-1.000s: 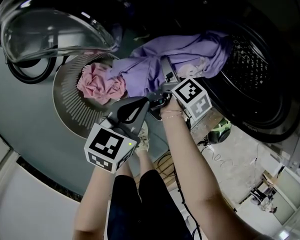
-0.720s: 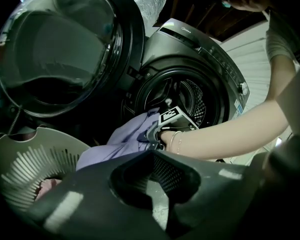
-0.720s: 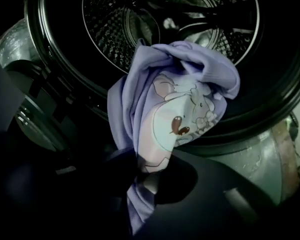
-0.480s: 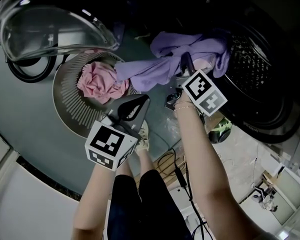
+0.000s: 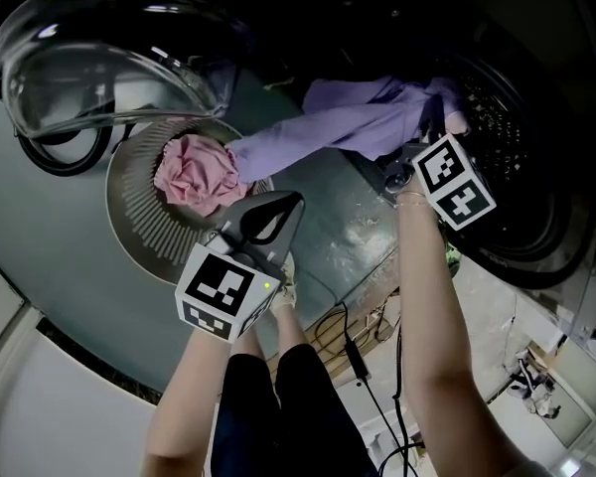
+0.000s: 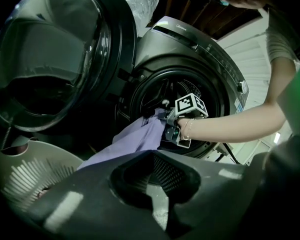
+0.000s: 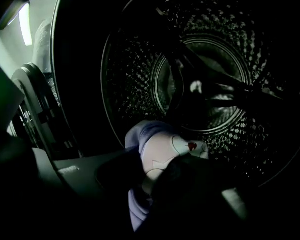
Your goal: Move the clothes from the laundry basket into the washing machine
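Observation:
A purple garment (image 5: 343,127) stretches from the grey laundry basket (image 5: 129,222) across to the washing machine drum (image 5: 521,137). My right gripper (image 5: 424,145) is shut on the garment's far end at the drum mouth. In the right gripper view the pale purple cloth (image 7: 157,151) is bunched between the jaws, with the perforated drum (image 7: 210,69) ahead. A crumpled pink garment (image 5: 194,172) lies in the basket. My left gripper (image 5: 286,205) hovers beside the basket, shut, with nothing in it. The left gripper view shows the purple garment (image 6: 135,141) and the right gripper (image 6: 166,124) at the drum opening.
The washer's glass door (image 5: 99,58) hangs open over the basket on the left. Cables (image 5: 353,341) trail over the floor near the person's legs. In the left gripper view the basket rim (image 6: 25,166) sits low on the left.
My right gripper has moved right, toward the drum, drawing the purple garment out of the basket into a long stretched band. The left gripper has barely moved.

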### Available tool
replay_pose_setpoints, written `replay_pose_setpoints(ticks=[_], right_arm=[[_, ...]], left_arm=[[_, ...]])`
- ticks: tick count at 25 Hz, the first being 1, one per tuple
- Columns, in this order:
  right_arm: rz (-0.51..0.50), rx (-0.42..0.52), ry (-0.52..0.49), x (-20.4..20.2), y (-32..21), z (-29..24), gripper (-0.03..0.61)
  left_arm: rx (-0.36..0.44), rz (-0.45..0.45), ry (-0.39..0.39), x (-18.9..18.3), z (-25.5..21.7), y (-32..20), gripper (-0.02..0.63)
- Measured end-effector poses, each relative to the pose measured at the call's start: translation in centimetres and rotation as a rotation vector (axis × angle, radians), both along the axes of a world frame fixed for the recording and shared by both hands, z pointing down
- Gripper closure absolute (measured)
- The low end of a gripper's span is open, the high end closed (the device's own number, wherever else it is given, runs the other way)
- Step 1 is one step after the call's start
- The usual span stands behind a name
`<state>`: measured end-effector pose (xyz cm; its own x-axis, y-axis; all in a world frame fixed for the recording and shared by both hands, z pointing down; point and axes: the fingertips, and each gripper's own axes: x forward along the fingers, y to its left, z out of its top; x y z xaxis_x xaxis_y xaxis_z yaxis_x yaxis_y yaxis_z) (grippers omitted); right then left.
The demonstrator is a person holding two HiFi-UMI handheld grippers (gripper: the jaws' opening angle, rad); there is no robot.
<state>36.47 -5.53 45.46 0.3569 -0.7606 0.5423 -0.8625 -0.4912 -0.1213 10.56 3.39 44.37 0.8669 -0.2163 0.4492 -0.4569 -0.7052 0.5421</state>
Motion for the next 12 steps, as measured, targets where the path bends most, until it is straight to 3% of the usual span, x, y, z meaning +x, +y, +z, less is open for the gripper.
replay_pose_setpoints(ticks=[5, 9, 10, 12], right_arm=[[0.035, 0.067, 0.088, 3.3, -1.0, -2.6, 0.498], [0.075, -0.005, -0.001, 3.7, -0.8, 0.8, 0.461], [0.082, -0.029, -0.046, 3.5, -0.6, 1.9, 0.422], [0.07, -0.062, -0.134, 2.7, -0.1, 3.4, 0.23]], left_arm=[[0.004, 0.014, 0.002, 0.7, -0.1, 0.3, 0.612], [-0.01, 0.036, -0.004, 1.3, 0.1, 0.8, 0.612], [-0.01, 0.039, -0.004, 1.4, 0.0, 0.8, 0.612], [-0.004, 0.039, -0.005, 1.5, -0.1, 0.7, 0.612]])
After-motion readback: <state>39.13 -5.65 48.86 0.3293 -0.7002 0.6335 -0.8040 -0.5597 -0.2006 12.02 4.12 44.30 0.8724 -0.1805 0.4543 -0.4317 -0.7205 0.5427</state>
